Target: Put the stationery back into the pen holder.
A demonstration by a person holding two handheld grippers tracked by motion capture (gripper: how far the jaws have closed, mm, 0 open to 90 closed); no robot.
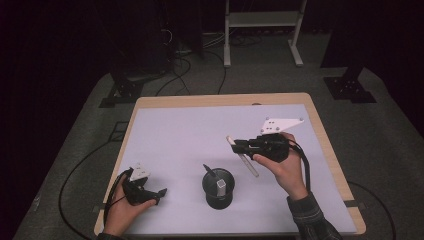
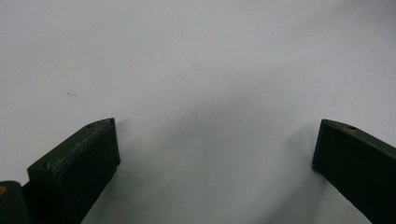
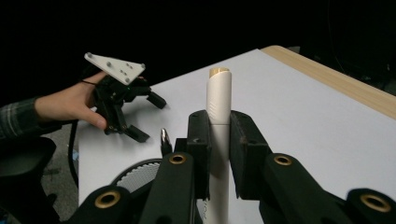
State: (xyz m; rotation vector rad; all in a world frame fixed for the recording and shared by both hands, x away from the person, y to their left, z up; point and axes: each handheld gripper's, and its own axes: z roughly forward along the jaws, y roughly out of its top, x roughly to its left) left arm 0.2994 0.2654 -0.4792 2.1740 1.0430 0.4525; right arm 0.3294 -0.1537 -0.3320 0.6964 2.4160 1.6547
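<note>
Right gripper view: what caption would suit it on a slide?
Right gripper clamps a white pen upright above the white table.

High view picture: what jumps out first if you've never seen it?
The right claw, above the middle of the pale table, is shut on a long white marker pen. Just below it in the picture stands a round black mesh pen cup with pens inside. The left claw rests open near the table's front left corner.
</note>
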